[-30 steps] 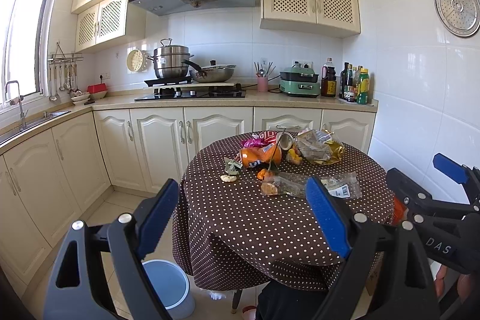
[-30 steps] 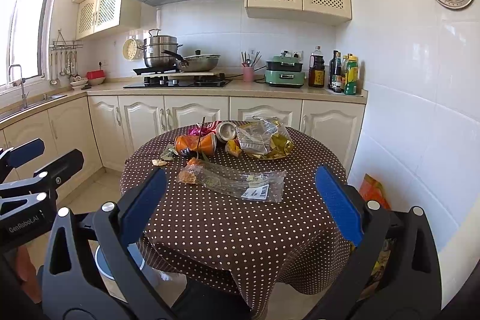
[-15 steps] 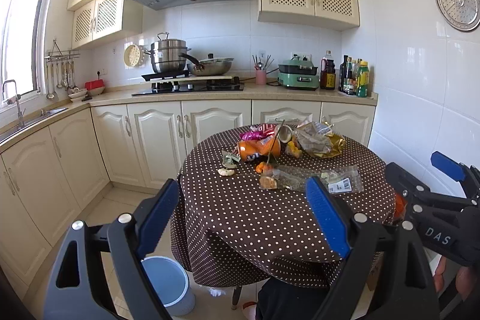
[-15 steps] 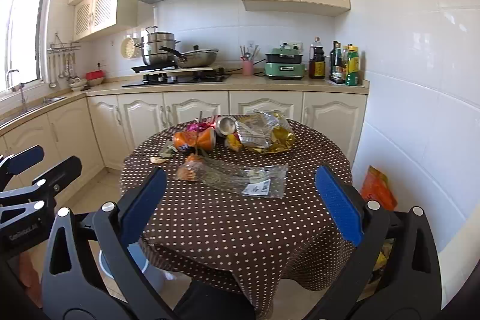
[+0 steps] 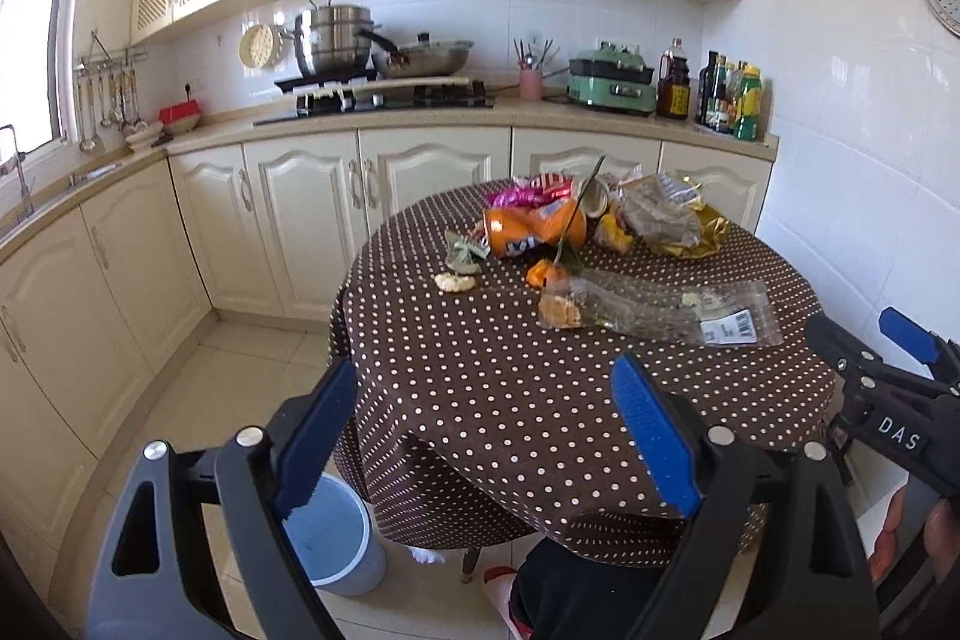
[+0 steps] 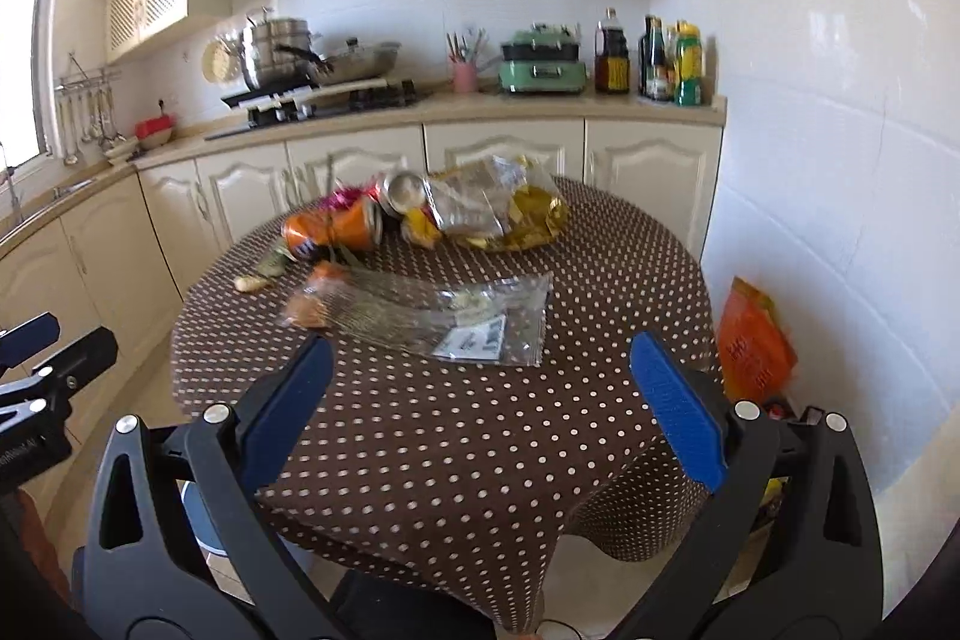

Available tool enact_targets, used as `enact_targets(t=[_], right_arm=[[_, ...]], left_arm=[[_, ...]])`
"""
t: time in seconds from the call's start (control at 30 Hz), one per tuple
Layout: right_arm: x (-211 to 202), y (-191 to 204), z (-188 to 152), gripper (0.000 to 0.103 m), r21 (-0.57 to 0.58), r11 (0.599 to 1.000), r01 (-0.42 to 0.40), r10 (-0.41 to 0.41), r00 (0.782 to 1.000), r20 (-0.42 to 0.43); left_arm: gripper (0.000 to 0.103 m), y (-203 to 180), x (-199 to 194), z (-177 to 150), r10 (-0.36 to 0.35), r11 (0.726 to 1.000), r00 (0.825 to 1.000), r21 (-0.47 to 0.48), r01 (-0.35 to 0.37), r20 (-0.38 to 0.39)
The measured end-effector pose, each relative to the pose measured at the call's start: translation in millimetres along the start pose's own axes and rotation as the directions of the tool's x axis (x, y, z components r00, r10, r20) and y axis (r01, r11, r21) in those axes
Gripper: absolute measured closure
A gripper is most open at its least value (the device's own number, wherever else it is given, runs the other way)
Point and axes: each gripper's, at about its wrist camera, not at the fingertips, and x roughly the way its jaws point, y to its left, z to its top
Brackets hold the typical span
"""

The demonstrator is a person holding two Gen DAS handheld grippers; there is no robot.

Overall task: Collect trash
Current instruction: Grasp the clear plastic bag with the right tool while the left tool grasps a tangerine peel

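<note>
Both tools closer; "DAS" on right tool (image 5: 888, 370).

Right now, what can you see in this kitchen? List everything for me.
Round table: one, brown cloth with white dots, centre.
Crushed soda can: one, orange, far side of table.
Clear plastic bag: one, transparent with a label, nearest the front edge.
Gold wrapper: one, gold, far right of table.
Pink wrapper: one, pink, behind the can.
Bin: one, pale blue, floor left of table.
Orange bag: one, floor right of table.
Steamer pot: one, steel, on the stove.
Green cooker: one, on the counter.
Left tongs: blue pads, open, empty.
Right tongs: blue pads, open, empty.
</note>
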Motion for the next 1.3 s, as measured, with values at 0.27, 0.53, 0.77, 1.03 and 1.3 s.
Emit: enact_targets(t=[0.27, 0.53, 0.77, 1.03, 1.3], right_arm=[[72, -18, 0, 0.006, 0.080, 0.996, 0.031, -0.021, 0.992, -0.124], [130, -26, 8, 0.021, 0.174, 0.983, -0.054, 0.095, 0.966, -0.241], [125, -34, 10, 0.092, 0.205, 0.973, -0.110, 0.141, 0.980, -0.141], [98, -58, 22, 0.097, 0.226, 0.974, -0.014, 0.007, 0.999, 0.034], [100, -58, 22, 0.097, 0.237, 0.969, -0.070, 0.057, 0.997, 0.058]], left_arm=[[0.018, 5, 59, 6, -0.044, 0.998, 0.996, -0.052, 0.040, -0.078], [0.018, 13, 97, 14, -0.051, 0.996, 0.992, -0.076, 0.042, -0.113], [0.018, 11, 128, 18, -0.070, 0.996, 0.987, -0.066, 0.061, -0.147], [0.018, -12, 165, 28, -0.119, 0.993, 0.973, -0.032, 0.115, -0.198], [0.023, -46, 204, 37, -0.093, 0.992, 0.951, 0.051, 0.113, -0.293]])
